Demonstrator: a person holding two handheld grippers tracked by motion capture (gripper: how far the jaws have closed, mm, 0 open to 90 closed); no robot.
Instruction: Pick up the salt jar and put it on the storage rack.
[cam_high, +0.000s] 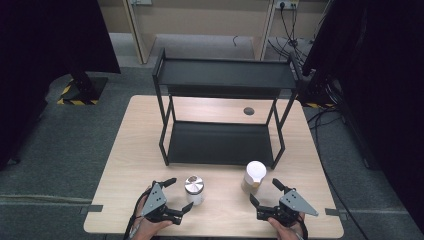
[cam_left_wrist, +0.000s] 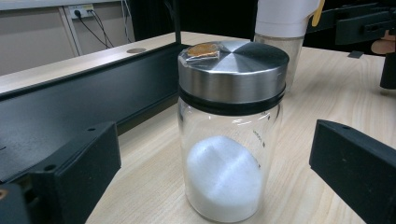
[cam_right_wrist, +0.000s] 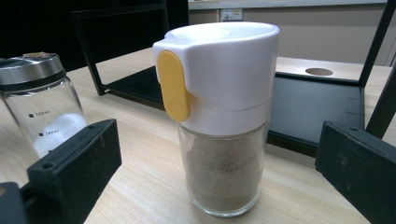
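A glass jar with a steel lid (cam_high: 194, 189) holds white powder and stands near the table's front edge. My left gripper (cam_high: 180, 194) is open, with its jaws on either side of that jar (cam_left_wrist: 231, 135) and apart from it. To the right stands a glass shaker with a white lid and a yellow tab (cam_high: 254, 176), filled with brownish powder. My right gripper (cam_high: 264, 190) is open just in front of it. In the right gripper view the shaker (cam_right_wrist: 223, 116) stands between the spread jaws without touching them.
A black two-tier rack (cam_high: 222, 142) stands behind both containers, its shelves bare. A round cable hole (cam_high: 249, 111) sits in the wooden table (cam_high: 130, 150) behind the rack. Dark curtains hang at both sides, and cables lie on the floor at the back right.
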